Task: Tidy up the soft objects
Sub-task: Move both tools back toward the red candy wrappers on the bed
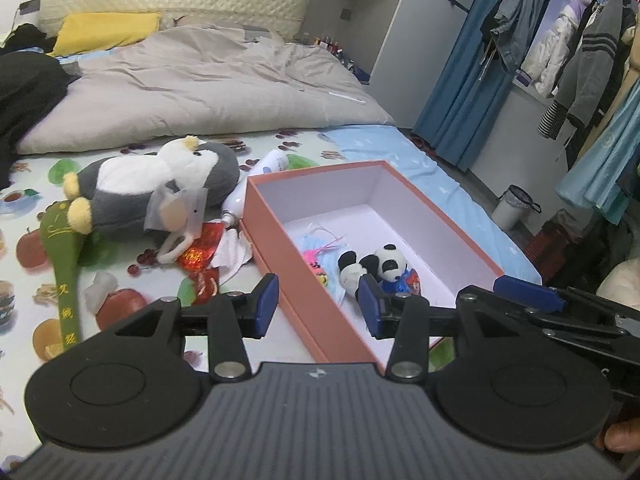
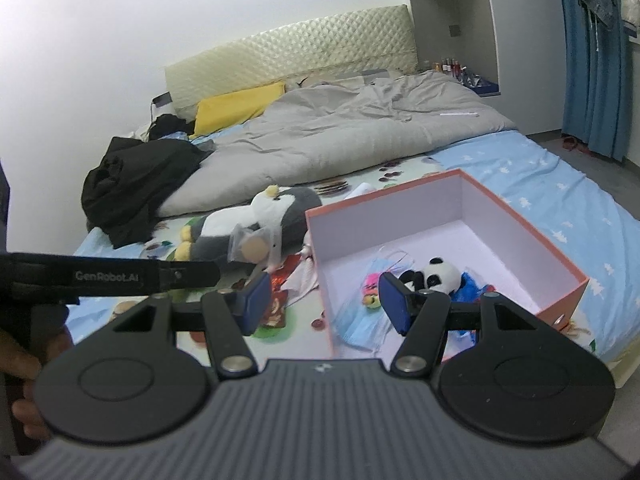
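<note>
An open pink box (image 1: pixel 264 216) (image 2: pixel 576 280) sits on the bed. Inside lie a small panda plush (image 1: pixel 374 266) (image 2: pixel 434 274), a blue face mask (image 2: pixel 360 320) and a small pink toy (image 1: pixel 316 258). A big grey and white penguin plush (image 1: pixel 160 188) (image 2: pixel 256 220) lies left of the box. My left gripper (image 1: pixel 318 304) is open and empty over the box's near left wall. My right gripper (image 2: pixel 322 300) is open and empty above the box's near corner; its arm shows at the right of the left wrist view (image 1: pixel 528 296).
Red wrappers (image 1: pixel 200 252), white cloth (image 1: pixel 234 252), a white bottle (image 1: pixel 256 184) and a green paddle (image 1: pixel 64 264) lie on the fruit-print sheet. A grey duvet (image 1: pixel 200 80) and black clothes (image 2: pixel 136 184) lie behind. Hanging clothes (image 1: pixel 580 60) and a bin (image 1: pixel 512 206) stand right of the bed.
</note>
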Demonstrator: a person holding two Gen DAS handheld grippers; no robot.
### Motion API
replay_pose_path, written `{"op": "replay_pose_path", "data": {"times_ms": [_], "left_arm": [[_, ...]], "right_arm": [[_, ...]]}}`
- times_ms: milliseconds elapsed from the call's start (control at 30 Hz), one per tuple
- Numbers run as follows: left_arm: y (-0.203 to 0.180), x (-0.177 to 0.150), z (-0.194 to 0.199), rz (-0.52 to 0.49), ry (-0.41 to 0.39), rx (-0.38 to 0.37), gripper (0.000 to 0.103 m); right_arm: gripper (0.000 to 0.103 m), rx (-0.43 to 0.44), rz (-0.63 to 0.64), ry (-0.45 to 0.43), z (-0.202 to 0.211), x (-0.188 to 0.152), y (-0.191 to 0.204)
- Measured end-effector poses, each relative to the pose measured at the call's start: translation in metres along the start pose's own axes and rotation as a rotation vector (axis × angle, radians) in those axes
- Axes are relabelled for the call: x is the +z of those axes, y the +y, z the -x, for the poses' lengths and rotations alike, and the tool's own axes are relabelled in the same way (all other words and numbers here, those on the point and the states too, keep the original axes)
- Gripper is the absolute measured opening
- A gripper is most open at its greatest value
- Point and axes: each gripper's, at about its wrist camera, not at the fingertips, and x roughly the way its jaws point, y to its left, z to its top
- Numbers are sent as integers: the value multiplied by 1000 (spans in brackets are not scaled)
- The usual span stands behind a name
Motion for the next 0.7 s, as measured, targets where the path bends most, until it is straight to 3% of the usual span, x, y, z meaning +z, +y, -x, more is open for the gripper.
{"op": "replay_pose_path", "data": {"times_ms": [500,700], "left_arm": [[34,-53,35,58,-8,57,57],[45,-77,35,75,13,85,58]], "right_arm": [[62,43,60,65,1,-43,40],[62,72,73,145,-9,-73,52]]}}
